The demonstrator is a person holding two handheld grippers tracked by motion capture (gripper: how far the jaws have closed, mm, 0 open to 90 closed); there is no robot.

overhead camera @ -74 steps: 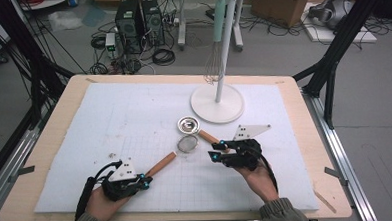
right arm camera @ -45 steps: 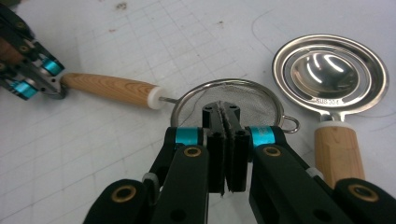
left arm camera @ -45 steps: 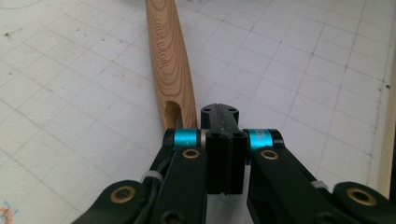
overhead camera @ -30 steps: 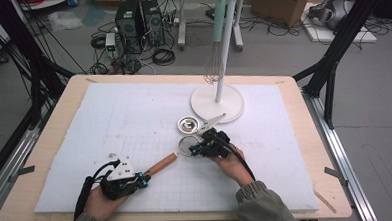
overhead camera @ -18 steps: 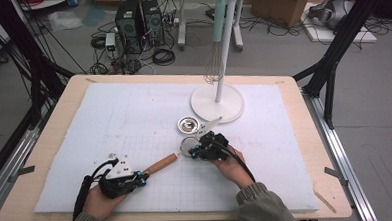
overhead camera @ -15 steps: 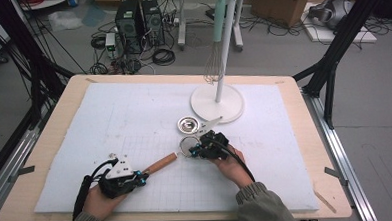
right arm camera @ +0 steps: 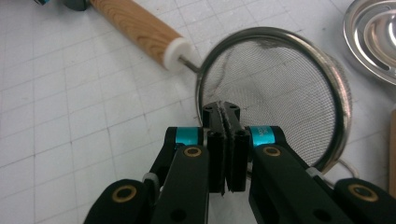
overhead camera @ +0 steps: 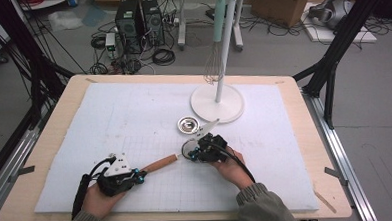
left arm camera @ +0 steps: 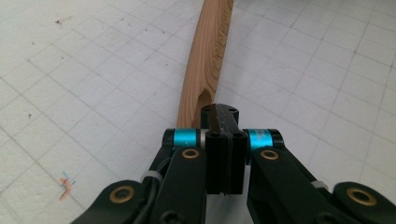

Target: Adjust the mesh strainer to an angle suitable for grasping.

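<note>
wooden bench point(overhead camera: 50, 147): carries a white gridded mat point(overhead camera: 134, 118) across the middle of the frame.
stand point(overhead camera: 217, 102): white, upper centre, a whisk point(overhead camera: 212, 69) hanging beside its pole.
strainer point(right arm camera: 275, 98): lies flat at centre, near a small steel dish point(overhead camera: 189, 124); its wooden handle point(left arm camera: 208, 56) points lower left.
left tongs point(overhead camera: 136, 176): lower left, closed on the handle's end, likely to steady it.
right tongs point(right arm camera: 226, 116): closed on the near mesh rim; that view alone shows the pinch.
</note>
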